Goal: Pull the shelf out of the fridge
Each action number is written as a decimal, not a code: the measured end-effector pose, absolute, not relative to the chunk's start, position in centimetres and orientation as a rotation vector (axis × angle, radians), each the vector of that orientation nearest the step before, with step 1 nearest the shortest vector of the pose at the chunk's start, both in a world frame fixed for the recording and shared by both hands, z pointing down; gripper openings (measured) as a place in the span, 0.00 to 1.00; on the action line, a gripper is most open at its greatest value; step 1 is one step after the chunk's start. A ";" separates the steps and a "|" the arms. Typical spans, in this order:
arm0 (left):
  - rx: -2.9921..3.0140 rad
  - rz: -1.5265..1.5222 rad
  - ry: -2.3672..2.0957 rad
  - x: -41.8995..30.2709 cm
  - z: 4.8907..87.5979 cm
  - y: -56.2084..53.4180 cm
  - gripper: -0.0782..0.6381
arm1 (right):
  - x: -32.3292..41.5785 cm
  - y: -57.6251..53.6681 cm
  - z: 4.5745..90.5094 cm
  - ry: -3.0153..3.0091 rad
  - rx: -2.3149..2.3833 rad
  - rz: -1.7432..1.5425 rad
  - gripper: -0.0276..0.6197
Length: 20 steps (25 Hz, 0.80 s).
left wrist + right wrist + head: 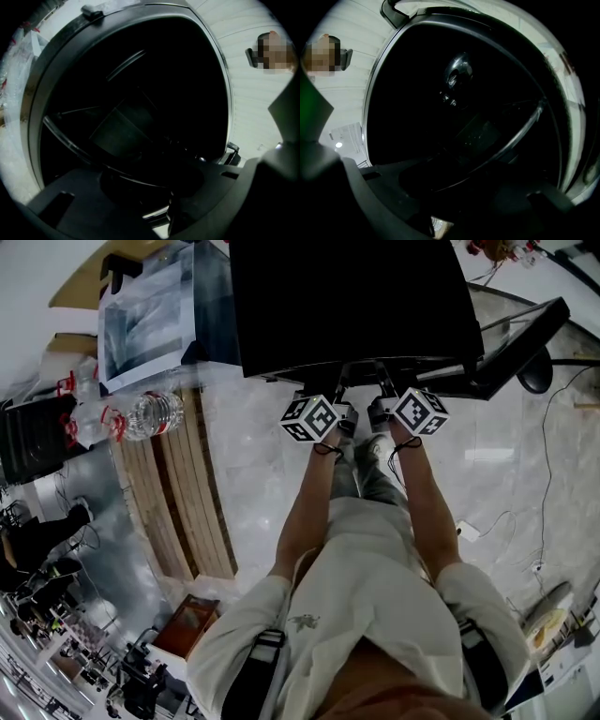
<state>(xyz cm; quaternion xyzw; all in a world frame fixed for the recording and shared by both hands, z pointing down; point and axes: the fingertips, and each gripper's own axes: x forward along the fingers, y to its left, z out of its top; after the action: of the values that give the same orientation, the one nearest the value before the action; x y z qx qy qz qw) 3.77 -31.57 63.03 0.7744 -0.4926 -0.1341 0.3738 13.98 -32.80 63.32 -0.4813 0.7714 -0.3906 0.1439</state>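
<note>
Left tongs (161,208) and right tongs (452,204), which I hold side by side and near level at the mouth of the black fridge (356,296), are each closed on the front rim of the shelf (117,133). The shelf lies inside the dark cabinet, and I judge this two-point grip keeps the pane from skewing as it slides out. The head view shows only the marker cubes (310,418) below the fridge's top and the door (520,338) swung open at the right. The shelf appears solely in the gripper views, the right one adding a rounded fitting (457,75) deep inside.
</note>
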 end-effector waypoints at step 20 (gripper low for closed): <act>1.996 -0.343 -1.257 4.2 61.0 -28.7 0.31 | 14.3 -30.0 61.5 2.237 -1.319 -1.138 0.23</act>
<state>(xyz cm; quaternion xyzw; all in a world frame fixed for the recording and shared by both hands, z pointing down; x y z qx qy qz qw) 4.24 -28.67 61.00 0.7779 -0.4899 -0.1336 0.3700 14.31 -30.00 61.49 -0.4598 0.7798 -0.3965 0.1526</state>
